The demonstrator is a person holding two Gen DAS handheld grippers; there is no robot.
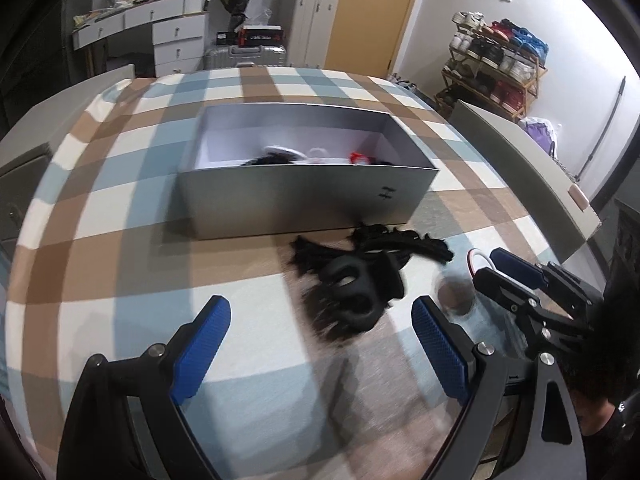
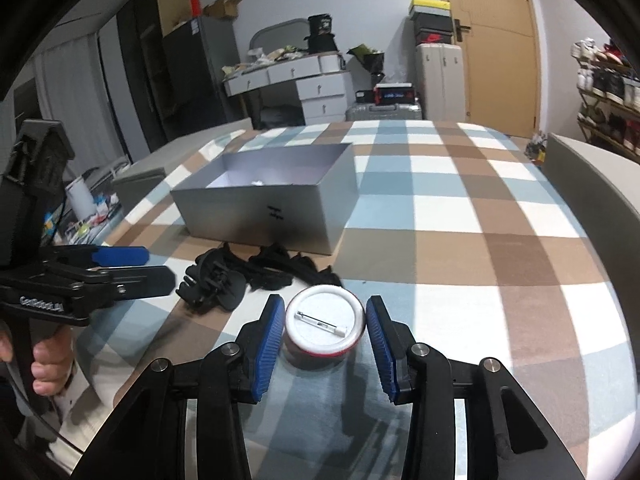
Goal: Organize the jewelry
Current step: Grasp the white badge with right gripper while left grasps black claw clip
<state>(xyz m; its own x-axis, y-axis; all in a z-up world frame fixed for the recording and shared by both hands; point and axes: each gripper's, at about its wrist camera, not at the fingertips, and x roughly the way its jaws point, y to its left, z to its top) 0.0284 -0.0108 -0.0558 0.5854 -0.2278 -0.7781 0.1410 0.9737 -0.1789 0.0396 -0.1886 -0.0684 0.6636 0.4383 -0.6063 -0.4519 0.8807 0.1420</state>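
Checked bedspread (image 2: pixel 460 216) holds silver box (image 2: pixel 264 208), black hair clips (image 2: pixel 256 272).

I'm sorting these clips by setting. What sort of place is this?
Most likely a bedroom in a home: the work happens on a bed with a checked cover, beside a white dressing table, suitcases and a loaded shoe rack.

Box (image 2: pixel 264 210) on the cloth (image 2: pixel 480 240); clip (image 2: pixel 216 284) and ties (image 2: pixel 288 266) just before it, badge (image 2: pixel 325 326) nearer, right of clip.
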